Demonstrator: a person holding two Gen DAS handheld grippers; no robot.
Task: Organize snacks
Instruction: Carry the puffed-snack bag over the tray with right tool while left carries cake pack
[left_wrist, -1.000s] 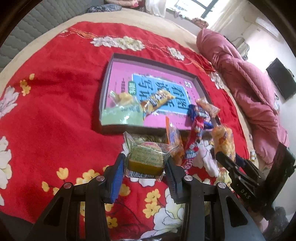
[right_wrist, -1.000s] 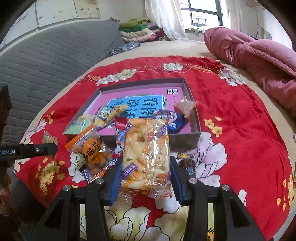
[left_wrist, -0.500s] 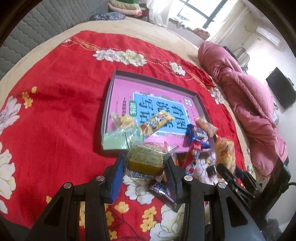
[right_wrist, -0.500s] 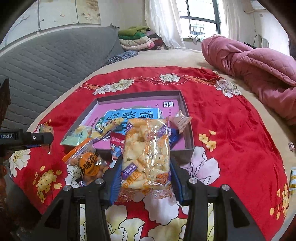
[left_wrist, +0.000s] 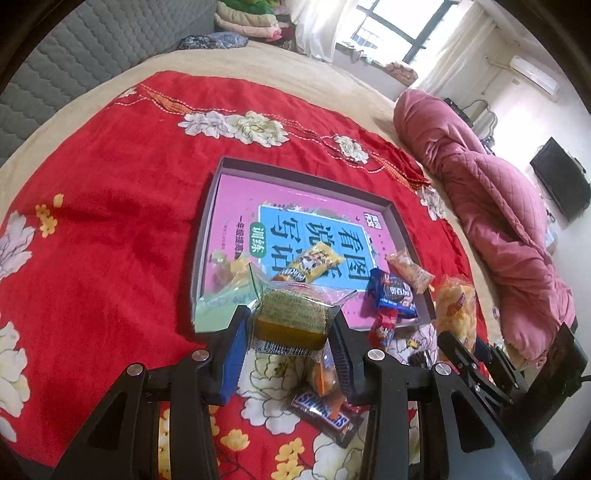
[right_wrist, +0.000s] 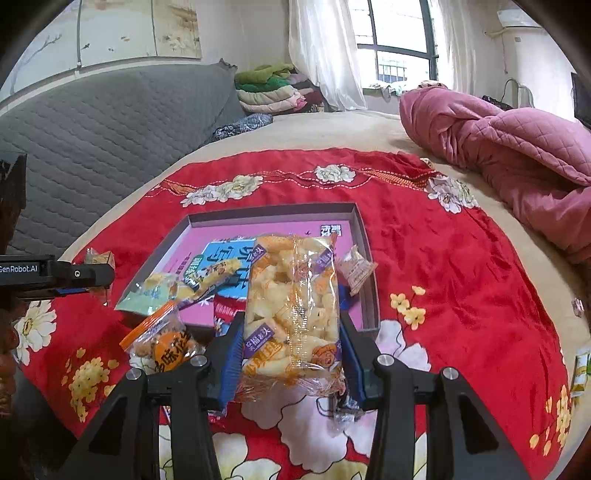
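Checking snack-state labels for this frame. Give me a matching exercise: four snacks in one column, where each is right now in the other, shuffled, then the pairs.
Things:
1. clear-wrapped cake
2. puffed snack bag
3. Snickers bar
4. yellow bar

Places:
A. lying inside the tray
B. clamped in the right gripper
C. lying on the red cloth, outside the tray
D. clamped in the left gripper

Pairs: 1-D, 2-B, 3-C, 4-A
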